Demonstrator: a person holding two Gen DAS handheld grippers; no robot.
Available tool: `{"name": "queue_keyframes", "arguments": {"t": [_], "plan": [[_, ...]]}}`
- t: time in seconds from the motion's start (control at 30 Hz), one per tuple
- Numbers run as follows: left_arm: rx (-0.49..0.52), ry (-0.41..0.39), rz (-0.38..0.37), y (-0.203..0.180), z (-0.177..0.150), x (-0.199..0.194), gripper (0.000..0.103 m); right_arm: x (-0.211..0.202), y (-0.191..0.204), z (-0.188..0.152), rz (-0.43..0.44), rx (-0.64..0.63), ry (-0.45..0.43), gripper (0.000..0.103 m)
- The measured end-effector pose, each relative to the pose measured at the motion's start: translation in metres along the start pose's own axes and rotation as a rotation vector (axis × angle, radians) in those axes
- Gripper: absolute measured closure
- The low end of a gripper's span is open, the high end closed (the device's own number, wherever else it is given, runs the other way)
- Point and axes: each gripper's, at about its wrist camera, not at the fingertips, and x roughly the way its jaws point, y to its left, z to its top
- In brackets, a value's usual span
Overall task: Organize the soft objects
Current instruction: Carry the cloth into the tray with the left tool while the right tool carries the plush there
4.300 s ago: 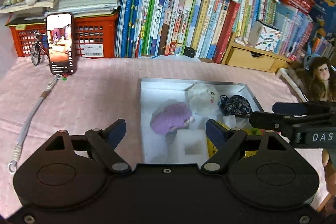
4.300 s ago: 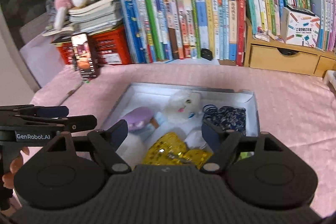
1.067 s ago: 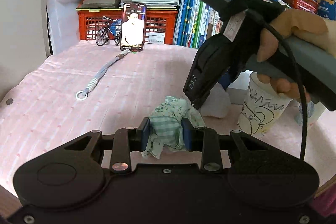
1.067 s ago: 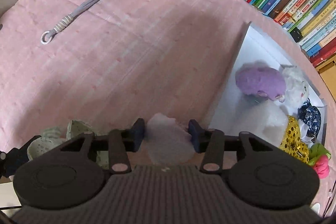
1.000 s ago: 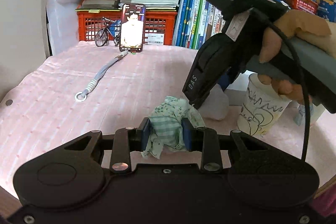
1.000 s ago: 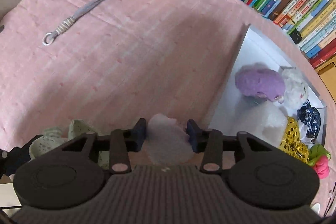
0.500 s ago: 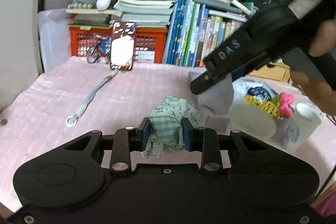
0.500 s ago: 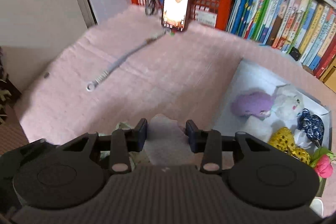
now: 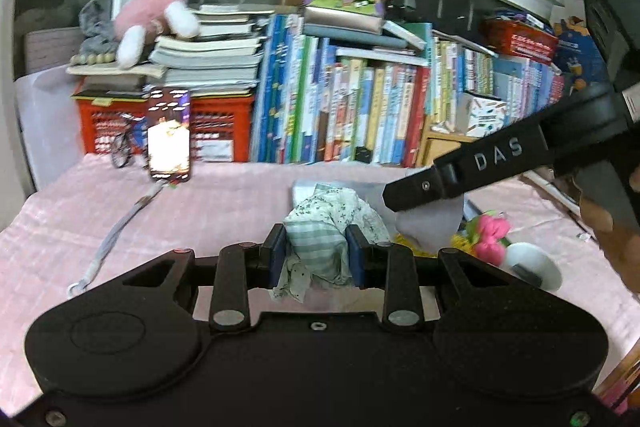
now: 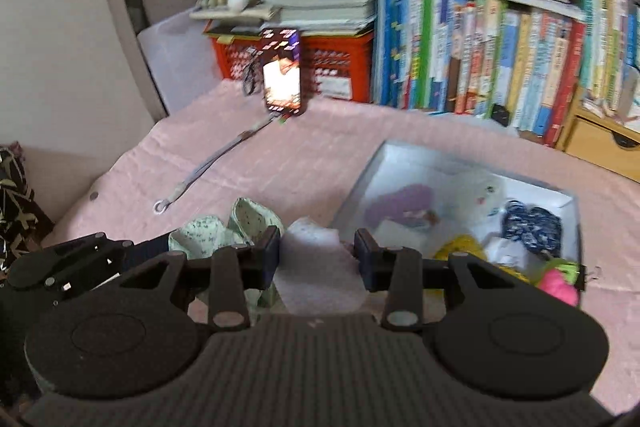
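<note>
A pink cloth covers the surface [image 10: 304,163], with a row of books [image 10: 500,67] along its far edge. To the right lies a white box [image 10: 360,187] of soft toys. The left claw [image 9: 316,253] is clenched on a green patterned cloth [image 9: 320,227], raised above the surface. The right claw [image 10: 316,253] grips a white foam piece [image 10: 316,267] near the box's left wall.
</note>
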Motion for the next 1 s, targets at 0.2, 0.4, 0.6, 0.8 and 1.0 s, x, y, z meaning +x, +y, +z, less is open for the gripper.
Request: {"name": "queue_keyframes", "arguments": {"t": [0.2, 0.4, 0.6, 0.8, 1.0], "plan": [[0.024, 0.007, -0.033, -0.035, 0.014, 0.016, 0.073, -0.015, -0.033, -0.007, -0.018, 0.058, -0.030, 0.057], [0.056, 0.027, -0.049, -0.065, 0.025, 0.035, 0.073, -0.030, -0.068, -0.015, -0.044, 0.113, -0.057, 0.057], [0.058, 0.056, -0.065, -0.081, 0.031, 0.053, 0.073, -0.037, -0.096, -0.024, -0.073, 0.158, -0.069, 0.057], [0.049, 0.095, -0.072, -0.087, 0.032, 0.070, 0.073, -0.037, -0.116, -0.027, -0.091, 0.197, -0.069, 0.057], [0.036, 0.125, -0.070, -0.086, 0.033, 0.082, 0.073, -0.035, -0.131, -0.030, -0.101, 0.228, -0.067, 0.057]]}}
